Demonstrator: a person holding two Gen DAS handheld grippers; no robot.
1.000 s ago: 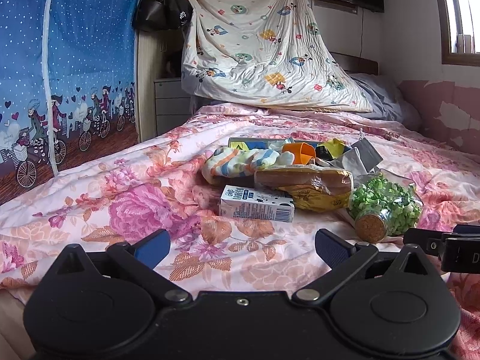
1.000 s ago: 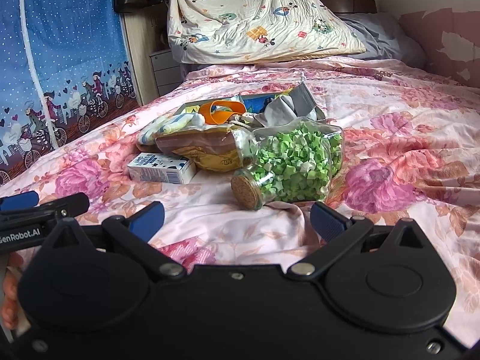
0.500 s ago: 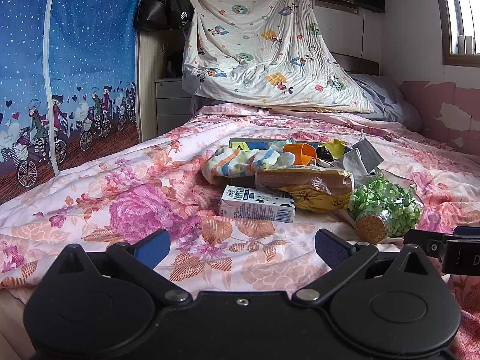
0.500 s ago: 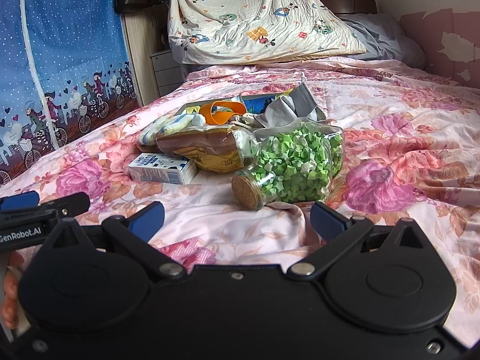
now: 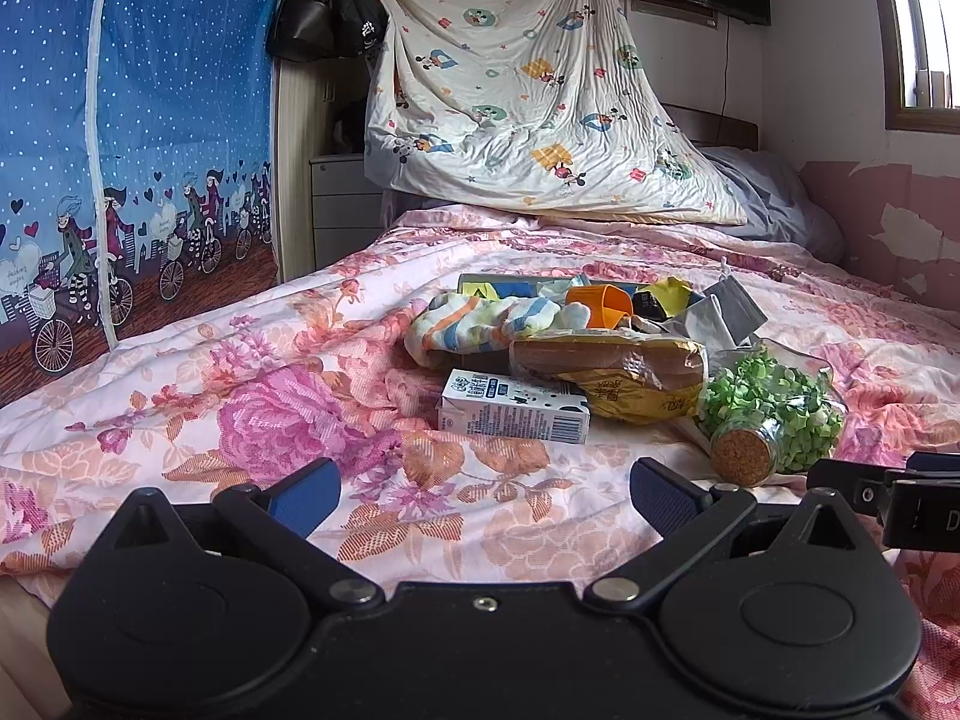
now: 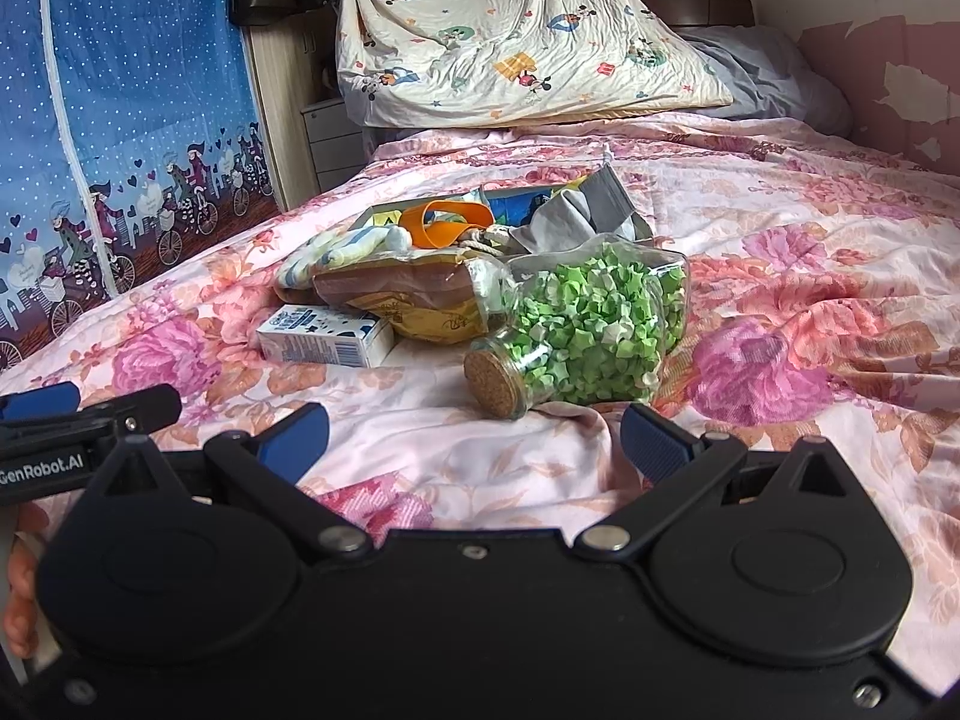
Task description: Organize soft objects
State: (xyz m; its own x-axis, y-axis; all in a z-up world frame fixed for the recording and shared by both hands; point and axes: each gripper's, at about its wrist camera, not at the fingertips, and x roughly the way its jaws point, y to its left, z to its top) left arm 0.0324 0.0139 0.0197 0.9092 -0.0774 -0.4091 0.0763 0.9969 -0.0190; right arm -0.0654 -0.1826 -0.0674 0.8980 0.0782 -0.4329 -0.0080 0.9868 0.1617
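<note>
— How did you have the grippers?

— My left gripper (image 5: 485, 492) was spread wide with nothing between its blue pads, low over the near part of the bed. My right gripper (image 6: 474, 438) was just as wide and just as bare, with the jar straight ahead of it. Each one showed at the edge of the other's view.

— And what lay before you, biggest first?

— The bed (image 5: 252, 396) itself, under a pink flowered cover. At its head hung a pale cartoon-print sheet (image 5: 516, 102), with a grey pillow (image 5: 774, 198) beside it. On my left stood a blue curtain (image 5: 150, 120) with cyclists printed along it, and dark bags (image 5: 318, 12) hung above a small drawer unit (image 5: 342, 210).

— Where were the soft things?

— All in one heap in the middle of the bed, well ahead of both grippers. A striped cloth (image 5: 480, 324) lay on the heap's left, touching a bread bag (image 5: 606, 360). A grey pouch (image 6: 588, 210) sat at the back. The jar of green paper stars (image 6: 576, 324) lay on its side on the right, its cork toward me.

— Anything smaller?

— A milk carton (image 5: 516, 414) lay flat in front of the bread, and an orange cup (image 5: 600, 303) rested on top of the heap.
</note>
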